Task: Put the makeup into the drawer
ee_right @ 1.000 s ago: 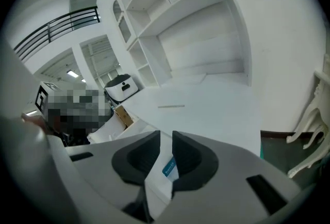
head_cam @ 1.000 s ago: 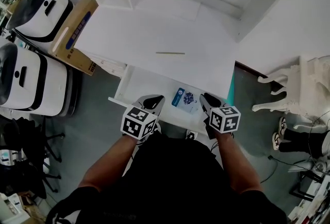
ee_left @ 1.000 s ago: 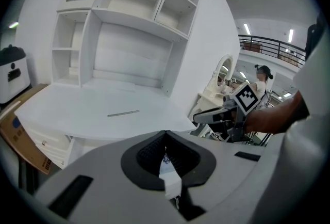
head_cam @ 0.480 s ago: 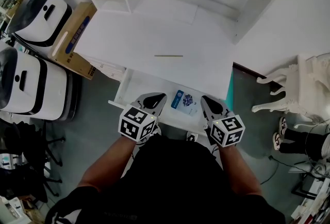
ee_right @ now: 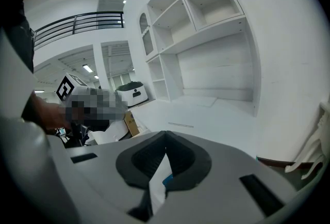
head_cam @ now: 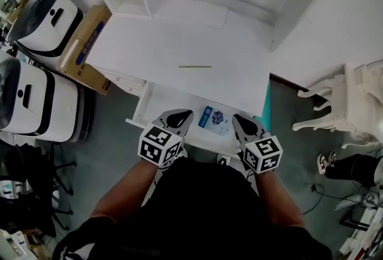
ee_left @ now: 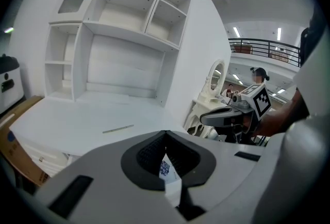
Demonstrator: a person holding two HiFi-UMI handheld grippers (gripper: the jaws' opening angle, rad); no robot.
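Head view showed the white desk filling the upper middle of the frame, with its drawer pulled open just below the desk's front edge. The makeup (a small blue-and-white pack) lay flat on the drawer floor, toward the drawer's right side. The left gripper hung at the pack's left and the right gripper at its right, both over the near edge of the drawer and neither touching the pack. Left gripper view had that tool's jaws pressed together at the tips with nothing pinched; the pack showed only through the gap behind them. Right gripper view showed the same: jaws closed tip to tip, empty. A thin stick lay on the desk top, well apart from the drawer. A cardboard box stood at the desk's left end.
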